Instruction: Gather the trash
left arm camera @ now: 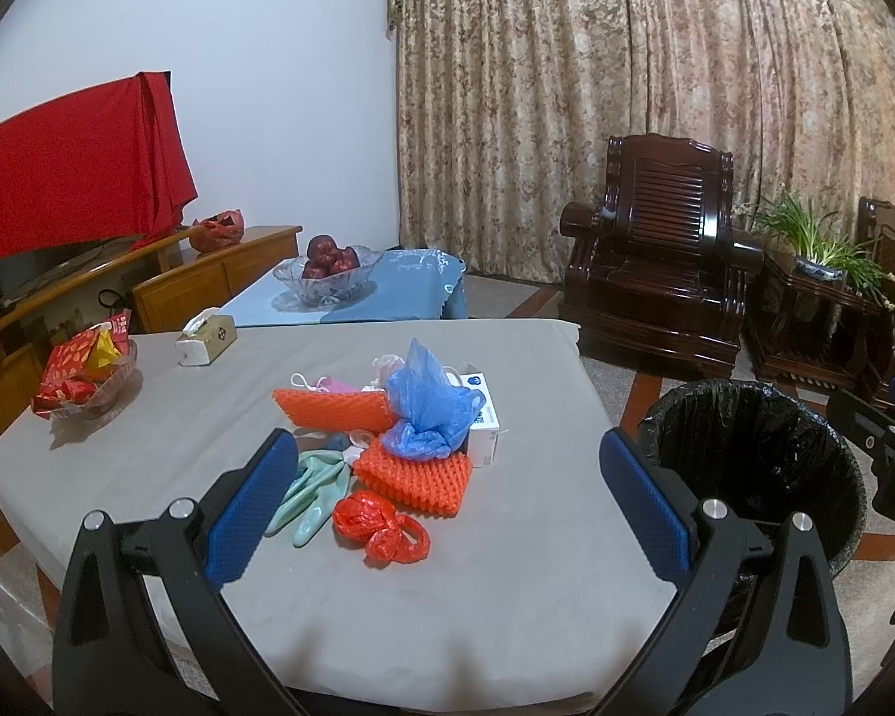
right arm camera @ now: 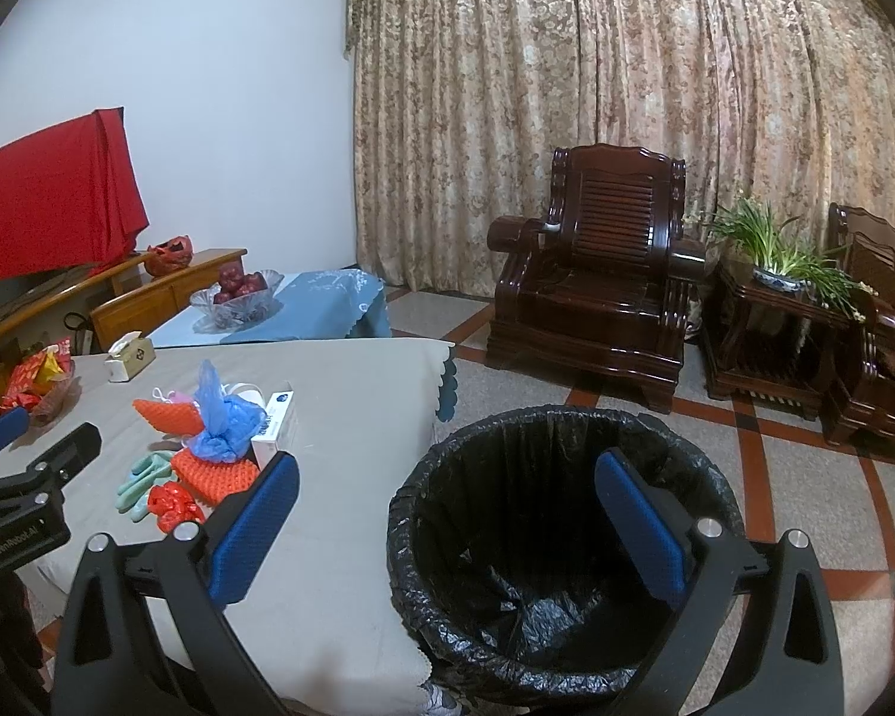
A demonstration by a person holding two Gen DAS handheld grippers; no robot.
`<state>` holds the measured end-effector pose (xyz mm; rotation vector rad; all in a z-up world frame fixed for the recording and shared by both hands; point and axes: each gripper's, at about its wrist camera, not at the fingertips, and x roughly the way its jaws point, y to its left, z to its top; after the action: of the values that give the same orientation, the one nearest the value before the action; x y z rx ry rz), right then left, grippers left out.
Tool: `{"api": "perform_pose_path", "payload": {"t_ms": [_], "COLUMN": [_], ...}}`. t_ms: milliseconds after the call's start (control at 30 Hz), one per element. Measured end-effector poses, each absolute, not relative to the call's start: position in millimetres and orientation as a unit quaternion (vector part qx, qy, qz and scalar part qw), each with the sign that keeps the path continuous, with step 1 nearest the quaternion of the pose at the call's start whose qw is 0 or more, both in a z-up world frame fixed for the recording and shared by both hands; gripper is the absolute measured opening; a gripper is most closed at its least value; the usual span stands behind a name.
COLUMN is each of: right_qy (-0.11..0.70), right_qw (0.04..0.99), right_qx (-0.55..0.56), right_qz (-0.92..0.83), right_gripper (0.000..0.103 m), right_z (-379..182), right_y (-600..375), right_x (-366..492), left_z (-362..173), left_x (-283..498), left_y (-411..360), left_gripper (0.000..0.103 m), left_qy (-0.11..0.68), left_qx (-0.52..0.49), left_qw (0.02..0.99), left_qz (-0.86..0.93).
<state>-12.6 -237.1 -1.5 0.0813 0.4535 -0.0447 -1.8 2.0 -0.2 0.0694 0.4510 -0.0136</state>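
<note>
From the left wrist view, the left gripper (left arm camera: 447,495) hangs wide open and empty over the grey table (left arm camera: 149,447). The trash pile sits mid-table: nearest is a knotted red plastic bag (left arm camera: 382,528), with orange foam netting (left arm camera: 414,477) and a blue bag (left arm camera: 429,411) behind it. Start with the red bag, pinching its bunched knot.

From the right wrist view, the right gripper (right arm camera: 447,516) is equally open and empty above the black-lined bin (right arm camera: 567,543), which looks empty, though its depths are dim.

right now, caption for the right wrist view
Open right gripper above the black-lined trash bin, litter pile waiting on the grey table.
</note>
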Motion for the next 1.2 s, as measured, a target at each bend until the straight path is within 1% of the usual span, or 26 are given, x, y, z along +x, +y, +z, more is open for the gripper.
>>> {"api": "perform_pose_path", "payload": {"t_ms": [667,733,900,1067,1200], "right_qy": [0.23,0.232,0.239,0.245,0.245], "right_qw": [0.972,0.972,0.97,0.969,0.968], "right_qx": [0.039,0.039,0.036,0.038,0.036], "right_qz": [-0.022,-0.022,-0.017,0.004,0.036], "right_gripper": [0.097,0.097,0.097,0.097,0.097], "right_z": [-11,-15,-19,-22,-28], "right_y": [-238,-236,-229,-215,-193], "right_x": [-13,-11,-2,18,42], "left_z": [-3,-15,-24,-26,-36], "left_x": [1,-1,1,16,33], "left_y": [3,2,4,29,62], "left_gripper": [0.098,0.098,0.098,0.098,0.098], "left_qy": [0.226,0.228,0.233,0.228,0.239], "left_qx": [0.032,0.031,0.029,0.03,0.025], "left_qw": [0.974,0.973,0.972,0.973,0.969], "left_qz": [-0.006,-0.006,-0.006,0.021,0.053]}}
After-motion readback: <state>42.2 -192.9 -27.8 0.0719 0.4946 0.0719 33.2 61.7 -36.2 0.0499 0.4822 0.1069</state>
